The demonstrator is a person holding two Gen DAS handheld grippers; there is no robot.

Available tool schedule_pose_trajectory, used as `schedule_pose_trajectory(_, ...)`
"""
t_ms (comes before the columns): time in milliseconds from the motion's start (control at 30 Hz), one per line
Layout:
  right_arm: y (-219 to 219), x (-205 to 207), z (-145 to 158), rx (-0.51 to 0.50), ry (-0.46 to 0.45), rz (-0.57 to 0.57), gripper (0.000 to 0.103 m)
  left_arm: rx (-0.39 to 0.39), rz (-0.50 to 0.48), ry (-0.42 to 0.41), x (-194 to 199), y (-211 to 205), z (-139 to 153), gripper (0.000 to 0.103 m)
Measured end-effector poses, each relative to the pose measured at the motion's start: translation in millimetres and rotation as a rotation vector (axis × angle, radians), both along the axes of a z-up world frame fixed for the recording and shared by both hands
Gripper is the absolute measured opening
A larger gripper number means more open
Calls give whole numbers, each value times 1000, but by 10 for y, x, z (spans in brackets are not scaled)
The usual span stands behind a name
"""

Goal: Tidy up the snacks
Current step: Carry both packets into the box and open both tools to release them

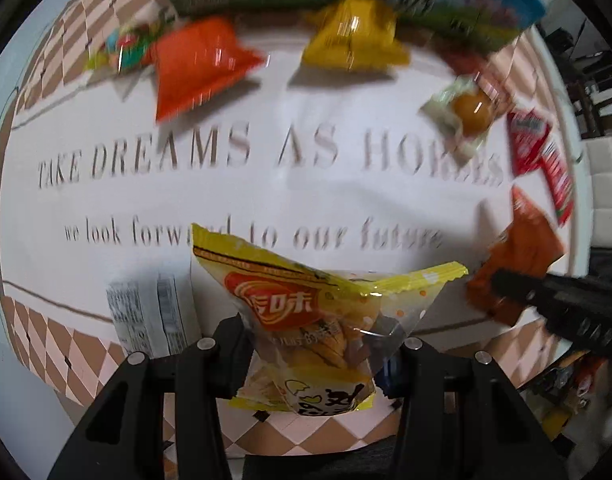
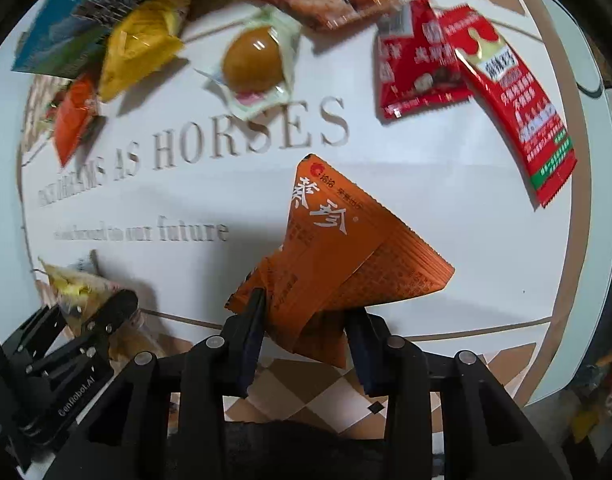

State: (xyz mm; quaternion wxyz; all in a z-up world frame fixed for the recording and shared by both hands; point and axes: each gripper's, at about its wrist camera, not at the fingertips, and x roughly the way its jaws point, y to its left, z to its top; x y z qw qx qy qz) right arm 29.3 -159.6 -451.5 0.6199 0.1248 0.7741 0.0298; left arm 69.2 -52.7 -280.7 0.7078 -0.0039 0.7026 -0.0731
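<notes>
My left gripper (image 1: 318, 346) points down at the table and is shut on a yellow chip bag (image 1: 306, 304), which hangs crumpled between its black fingers above the white lettered mat (image 1: 306, 200). In the right wrist view my right gripper (image 2: 306, 316) is shut on the lower end of an orange packet with white characters (image 2: 338, 248), held above the mat. The same orange packet (image 1: 518, 256) and the right gripper (image 1: 546, 300) show at the right of the left wrist view. The left gripper (image 2: 105, 320) with the yellow bag (image 2: 73, 284) appears at lower left in the right wrist view.
Other snacks lie along the far side: an orange bag (image 1: 193, 64), a yellow bag (image 1: 354, 36), a packed egg (image 2: 257, 60), two red packets (image 2: 418, 64), a brown pouch (image 2: 326, 0) and a blue-green box (image 2: 85, 8). A white barcode packet (image 1: 145, 312) lies near the left gripper. The round table's edge (image 2: 586, 160) curves at right.
</notes>
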Motion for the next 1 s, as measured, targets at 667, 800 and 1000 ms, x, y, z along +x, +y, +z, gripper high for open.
schedule_pose_trajectory(667,207,1945,1742,148,-358,128,40,-113,-1,-218,2353,-156,1920,45)
schedule_pose_trajectory(800,336,2379,1689,140,-347,160,40,-63,-3,-170,2859,-95,1749,46)
schedule_pose_trajectory(1000,607,2920,1142,118,-246,213,40,-23,6,-23,3280,14,1247,46)
